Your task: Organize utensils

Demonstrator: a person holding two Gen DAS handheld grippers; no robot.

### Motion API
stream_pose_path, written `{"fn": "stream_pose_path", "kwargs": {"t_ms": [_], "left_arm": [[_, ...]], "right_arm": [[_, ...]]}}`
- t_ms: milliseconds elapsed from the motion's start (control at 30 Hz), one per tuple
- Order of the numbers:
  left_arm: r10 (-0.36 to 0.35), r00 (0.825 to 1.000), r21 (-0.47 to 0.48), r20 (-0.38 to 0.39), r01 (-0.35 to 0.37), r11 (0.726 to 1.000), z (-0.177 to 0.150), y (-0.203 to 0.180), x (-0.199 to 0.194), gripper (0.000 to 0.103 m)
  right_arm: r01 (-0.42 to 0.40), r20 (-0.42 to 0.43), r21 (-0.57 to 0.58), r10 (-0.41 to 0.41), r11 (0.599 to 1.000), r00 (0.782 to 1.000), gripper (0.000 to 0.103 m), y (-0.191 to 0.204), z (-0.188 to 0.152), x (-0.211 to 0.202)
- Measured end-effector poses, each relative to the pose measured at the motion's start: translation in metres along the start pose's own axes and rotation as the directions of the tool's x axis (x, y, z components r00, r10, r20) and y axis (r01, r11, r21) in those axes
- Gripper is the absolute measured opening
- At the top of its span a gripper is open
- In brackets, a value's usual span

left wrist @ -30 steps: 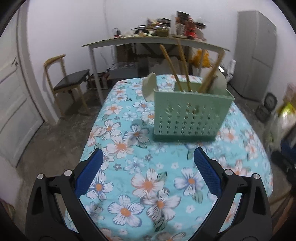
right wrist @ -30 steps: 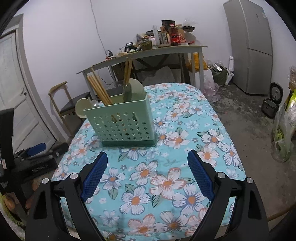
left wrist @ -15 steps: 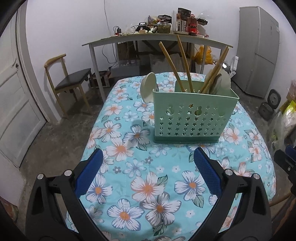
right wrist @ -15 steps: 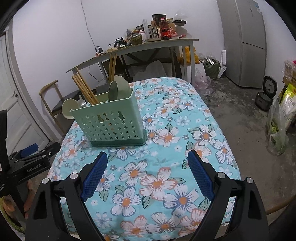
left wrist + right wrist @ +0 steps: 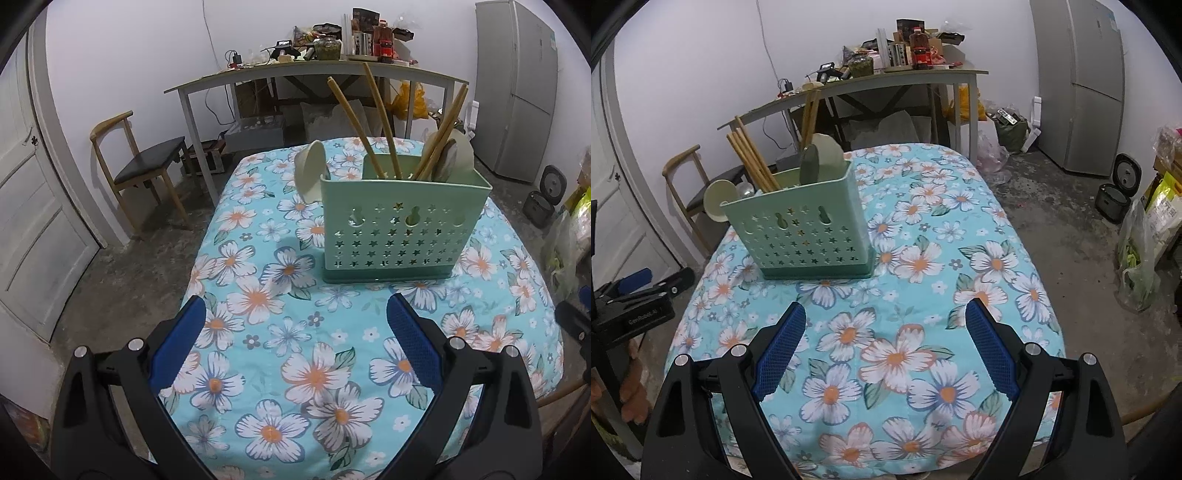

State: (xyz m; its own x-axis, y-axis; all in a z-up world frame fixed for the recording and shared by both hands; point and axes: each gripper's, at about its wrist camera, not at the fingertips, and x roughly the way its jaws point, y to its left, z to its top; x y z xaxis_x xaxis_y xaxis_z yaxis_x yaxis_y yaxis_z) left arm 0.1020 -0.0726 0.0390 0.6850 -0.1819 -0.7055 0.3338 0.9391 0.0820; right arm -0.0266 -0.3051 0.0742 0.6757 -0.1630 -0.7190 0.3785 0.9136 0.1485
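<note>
While the green utensil holder (image 5: 400,229) stands upright on the floral tablecloth (image 5: 314,369) with chopsticks (image 5: 356,122) inside, left gripper (image 5: 295,314) and right gripper (image 5: 886,314) hover near it, fingers spread, grasping nothing.

The cloth (image 5: 258,258) over the worktop is turquoise, strewn with white flowers with orange hearts, smaller blue blooms and grey-green leaves. The utensil basket (image 5: 399,236) is pale mint green with a darker green base, its wall pierced with star-shaped holes. The chopsticks (image 5: 354,122) in it are tan like bamboo; the spoon (image 5: 312,166) at its end is cream. Both the left gripper (image 5: 295,325) and the right gripper (image 5: 886,328) have black frames with bright blue textured pads (image 5: 779,354). The chair (image 5: 147,162) is light wood with a black seat, the fridge (image 5: 1078,85) grey.
</note>
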Motion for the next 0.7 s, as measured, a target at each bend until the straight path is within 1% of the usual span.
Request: {"fn": "stream_pose_path", "kwargs": {"t_ms": [167,367,700], "left_arm": [[0.009,1.000,0.001,-0.012,-0.009,1.000,-0.001,0.004,0.003,0.095],[0.023,1.000,-0.006,-0.018,-0.023,1.000,-0.001,0.011,0.004,0.095],[0.044,0.999,-0.028,-0.027,-0.045,0.999,0.000,0.022,0.007,0.095]], "right_arm": [[0.026,-0.009,0.010,-0.026,1.000,1.000,0.086,-0.009,0.002,0.001],[0.038,-0.024,0.023,-0.038,0.999,0.999,0.086,-0.017,0.003,0.004],[0.081,-0.008,0.023,-0.081,0.996,0.997,0.086,-0.027,0.007,-0.001]]}}
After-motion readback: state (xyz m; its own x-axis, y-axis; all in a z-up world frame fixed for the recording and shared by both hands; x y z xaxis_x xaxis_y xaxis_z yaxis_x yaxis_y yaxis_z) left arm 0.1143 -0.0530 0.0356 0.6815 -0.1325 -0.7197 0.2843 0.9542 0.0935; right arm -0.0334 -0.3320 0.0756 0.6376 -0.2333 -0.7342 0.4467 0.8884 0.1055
